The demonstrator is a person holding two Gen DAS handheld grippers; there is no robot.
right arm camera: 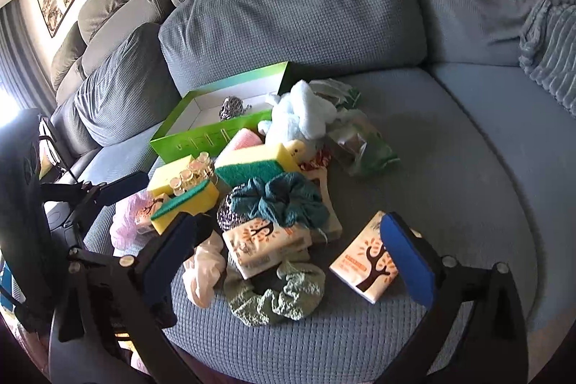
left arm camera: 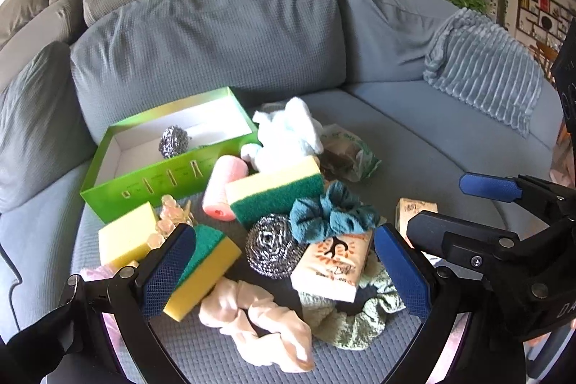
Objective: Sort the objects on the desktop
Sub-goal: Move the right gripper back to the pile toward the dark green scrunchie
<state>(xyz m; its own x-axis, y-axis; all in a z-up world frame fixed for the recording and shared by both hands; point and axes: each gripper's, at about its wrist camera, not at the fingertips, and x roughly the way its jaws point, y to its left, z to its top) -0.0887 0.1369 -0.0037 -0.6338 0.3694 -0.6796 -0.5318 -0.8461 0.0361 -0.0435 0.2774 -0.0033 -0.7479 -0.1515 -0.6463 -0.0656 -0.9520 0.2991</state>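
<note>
A pile of small things lies on a grey-blue sofa seat. A green box (left arm camera: 118, 184) holds one steel scourer (left arm camera: 174, 141). My left gripper (left arm camera: 284, 261) is open above a second steel scourer (left arm camera: 271, 251), a tissue pack (left arm camera: 333, 261) and a peach scrunchie (left arm camera: 259, 319); its left pad touches a yellow-green sponge (left arm camera: 205, 276). My right gripper (right arm camera: 288, 251) is open over a tissue pack (right arm camera: 266, 245) and a pale green scrunchie (right arm camera: 277, 294). Another tissue pack (right arm camera: 367, 267) lies beside its right finger. A teal scrunchie (right arm camera: 280, 197) lies just ahead.
Two more sponges (left arm camera: 277, 191) (left arm camera: 126, 234), a pink roll (left arm camera: 225, 188), a white-blue plush (left arm camera: 288, 132), glass vials (left arm camera: 169, 222) and a green bag (left arm camera: 349, 153) crowd the pile. Sofa back cushions (left arm camera: 216, 35) rise behind. A ribbed blanket (left arm camera: 482, 71) lies far right.
</note>
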